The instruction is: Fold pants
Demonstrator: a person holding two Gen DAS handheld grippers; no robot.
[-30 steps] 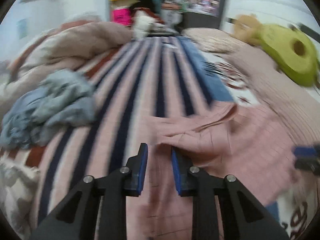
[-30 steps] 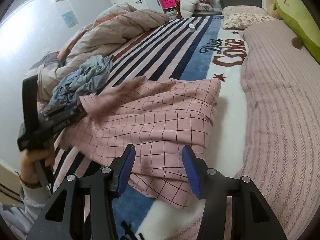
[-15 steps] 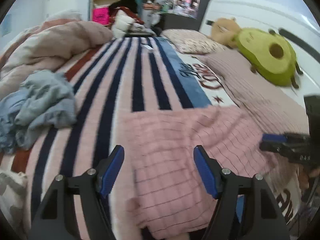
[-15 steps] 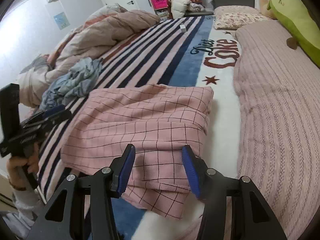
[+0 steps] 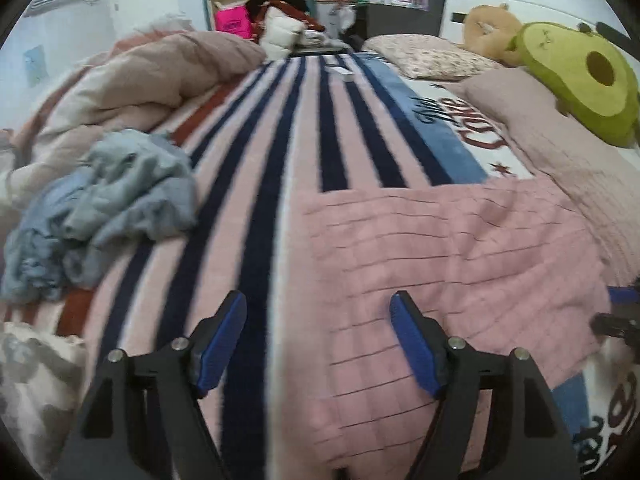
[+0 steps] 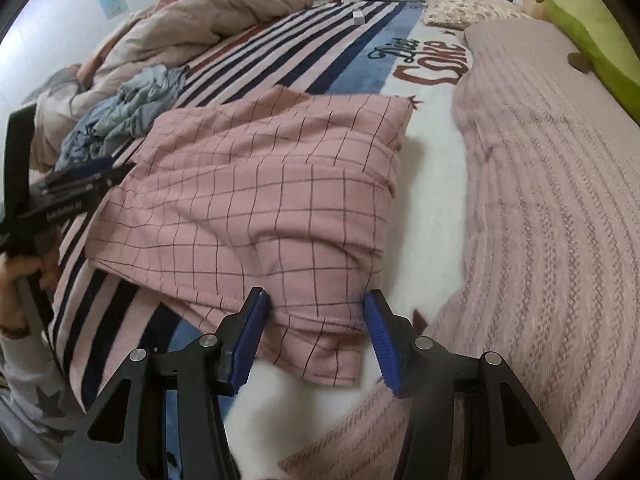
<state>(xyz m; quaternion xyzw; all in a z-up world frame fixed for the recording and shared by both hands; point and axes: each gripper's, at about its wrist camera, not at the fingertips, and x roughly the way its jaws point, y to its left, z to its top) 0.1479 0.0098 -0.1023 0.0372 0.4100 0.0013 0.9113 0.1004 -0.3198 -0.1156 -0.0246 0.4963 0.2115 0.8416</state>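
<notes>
Change: one second ago the left hand-held gripper (image 5: 318, 334) was nearly closed at a raised fold of the pants (image 6: 256, 196); now its jaws are wide apart and the cloth lies flat.
Left hand-held gripper: hovers low at the left edge of the pants, blue pads (image 5: 222, 344) apart, holding nothing; a hand (image 6: 18, 276) grips its handle.
Right hand-held gripper (image 6: 316, 340): jaws apart, low at the near right corner of the pants; the corner lies between the pads, not clamped.
Pants: pink cloth with a thin dark grid, folded to a broad rectangle, lying on the striped blanket (image 5: 280, 128) of the bed.
Blanket: plush, with pink, navy and blue stripes and lettering.
Right side: a ribbed pink cover (image 6: 540, 184), with a green avocado plush (image 5: 580, 80) far behind.
Left side: a crumpled grey-blue garment (image 5: 104, 204), well apart from the pants.
</notes>
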